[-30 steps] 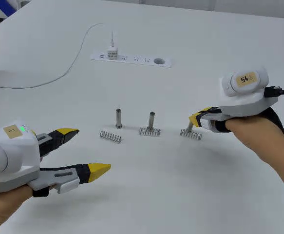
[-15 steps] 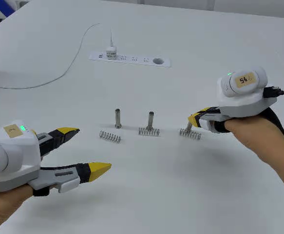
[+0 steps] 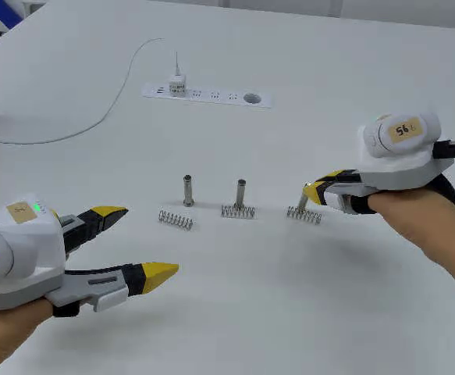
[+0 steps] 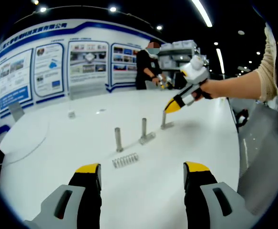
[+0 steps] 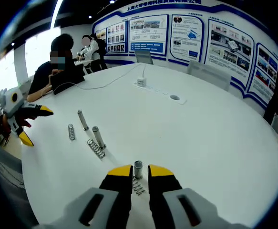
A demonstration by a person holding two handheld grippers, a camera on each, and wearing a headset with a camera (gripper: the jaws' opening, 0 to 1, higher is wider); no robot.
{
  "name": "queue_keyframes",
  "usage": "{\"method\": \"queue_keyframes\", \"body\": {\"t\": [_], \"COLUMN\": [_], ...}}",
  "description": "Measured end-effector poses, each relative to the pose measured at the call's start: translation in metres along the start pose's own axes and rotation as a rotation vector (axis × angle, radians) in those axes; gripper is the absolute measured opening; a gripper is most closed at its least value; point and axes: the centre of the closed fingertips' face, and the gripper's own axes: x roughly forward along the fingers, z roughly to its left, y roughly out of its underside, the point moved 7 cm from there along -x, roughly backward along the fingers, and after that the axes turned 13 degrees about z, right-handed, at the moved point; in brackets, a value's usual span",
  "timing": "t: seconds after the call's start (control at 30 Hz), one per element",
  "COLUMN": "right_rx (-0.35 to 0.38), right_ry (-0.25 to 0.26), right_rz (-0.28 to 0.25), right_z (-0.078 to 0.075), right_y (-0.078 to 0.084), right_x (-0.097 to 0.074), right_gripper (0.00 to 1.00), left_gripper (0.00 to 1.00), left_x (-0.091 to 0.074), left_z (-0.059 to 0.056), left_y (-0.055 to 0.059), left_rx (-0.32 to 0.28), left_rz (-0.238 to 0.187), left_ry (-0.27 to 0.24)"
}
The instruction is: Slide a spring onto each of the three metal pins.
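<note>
Pins stand upright in a row on the white counter [image 3: 289, 297], three of them, each with a spring lying flat near its base on the side towards the person. In the head view the left pin [image 3: 188, 190] has the left spring [image 3: 176, 219] a little in front of it and slightly to the left, not touching. The middle pin [image 3: 240, 193] has the middle spring [image 3: 238, 212] close to its foot, and the right pin [image 3: 303, 204] has the right spring [image 3: 304, 215] close to its foot. All three springs lie on the counter, and none is threaded over a pin.

The right tongs [image 3: 313, 191], held in a hand that comes in from the right, sit at the top of the right pin. In the right gripper view the jaws are drawn narrow, with a yellow tip on either side of the pin's upper end. Whether they actually press on the pin cannot be told. The right spring lies on the counter just below those tips.

The left tongs [image 3: 137, 242] hover low over the near left part of the counter, well apart from the pins and springs. Their jaws are spread wide and hold nothing. In the left gripper view the row of pins lies ahead between the two yellow tips.

Farther back on the counter lies a white power strip [image 3: 207, 95] with an adapter [image 3: 177, 82] plugged into it. A thin cable [image 3: 94, 121] curves away from it to the left.
</note>
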Motion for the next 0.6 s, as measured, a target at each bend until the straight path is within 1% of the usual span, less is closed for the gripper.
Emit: {"method": "queue_keyframes", "body": {"t": [0.17, 0.37, 0.5, 0.6], "right_rx": [-0.031, -0.092, -0.141, -0.167], "right_ry": [-0.007, -0.039, -0.071, -0.081], "right_rz": [0.018, 0.059, 0.088, 0.110], "right_z": [-0.004, -0.004, -0.003, -0.003], "right_y": [0.009, 0.020, 0.026, 0.029], "right_x": [-0.002, 0.000, 0.007, 0.011], "right_gripper": [0.14, 0.15, 0.17, 0.17], "left_gripper": [0.71, 0.71, 0.71, 0.71], "left_x": [0.000, 0.001, 0.001, 0.001], "left_z": [-0.001, -0.002, -0.003, -0.003], "left_y": [0.000, -0.001, -0.001, -0.002], "left_rx": [0.003, 0.009, 0.013, 0.014], "left_rz": [0.002, 0.005, 0.008, 0.008], "left_ry": [0.002, 0.005, 0.007, 0.008]}}
